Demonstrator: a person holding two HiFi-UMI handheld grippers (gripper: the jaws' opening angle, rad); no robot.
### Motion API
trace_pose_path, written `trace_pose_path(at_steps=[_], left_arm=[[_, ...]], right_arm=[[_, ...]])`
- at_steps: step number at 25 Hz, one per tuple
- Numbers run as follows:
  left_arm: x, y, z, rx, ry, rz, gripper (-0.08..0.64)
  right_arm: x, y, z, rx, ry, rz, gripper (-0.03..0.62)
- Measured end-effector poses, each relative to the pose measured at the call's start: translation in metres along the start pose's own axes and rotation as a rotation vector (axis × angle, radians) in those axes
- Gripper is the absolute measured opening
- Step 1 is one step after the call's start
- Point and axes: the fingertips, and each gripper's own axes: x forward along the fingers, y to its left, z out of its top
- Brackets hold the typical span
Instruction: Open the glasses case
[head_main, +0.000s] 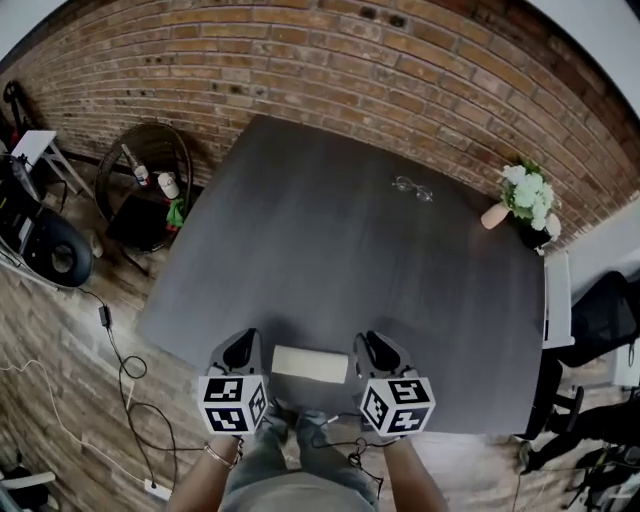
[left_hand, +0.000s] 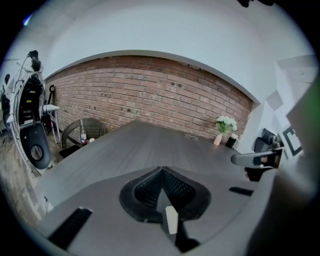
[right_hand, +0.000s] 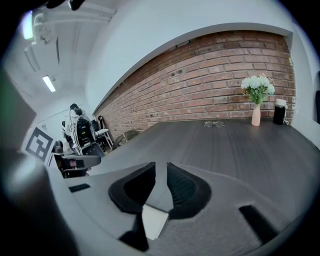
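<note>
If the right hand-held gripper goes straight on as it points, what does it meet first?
Probably nothing near: bare table ahead of the right hand-held gripper; the glasses lie far off, slightly right.

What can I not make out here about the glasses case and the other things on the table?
Glasses case: head view shows only its top, seam and hinge side unclear; neither gripper view shows it.
Glasses: too small in every view to tell whether folded.
Dark container by the vase: tiny in right gripper view, partly under flowers in head view.
</note>
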Motion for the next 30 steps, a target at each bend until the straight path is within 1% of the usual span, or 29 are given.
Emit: trace_pose_path(at_steps=[7,16,22,30], left_arm=[[0.005,-0.001,-0.042,0.018,0.09,-0.042,-0.005],[0.002,-0.002,-0.094,0.029,0.189,-0.071,-0.005],[-0.001,-0.013,-0.113,0.035,0.231,-0.102,-0.005],[0.003,-0.022,-0.132,0.043,0.278,-0.122,-0.005]], right_arm=[[-0.003,0.0,-0.041,0.024,0.056,-0.035,0.075],[-0.009,-0.001,-0.086,0.058,0.119,-0.064,0.077],[-0.012,0.002,-0.096,0.044,0.138,-0.065,0.077],[-0.015,0.002,-0.108,0.012,0.17,-0.052,0.077]])
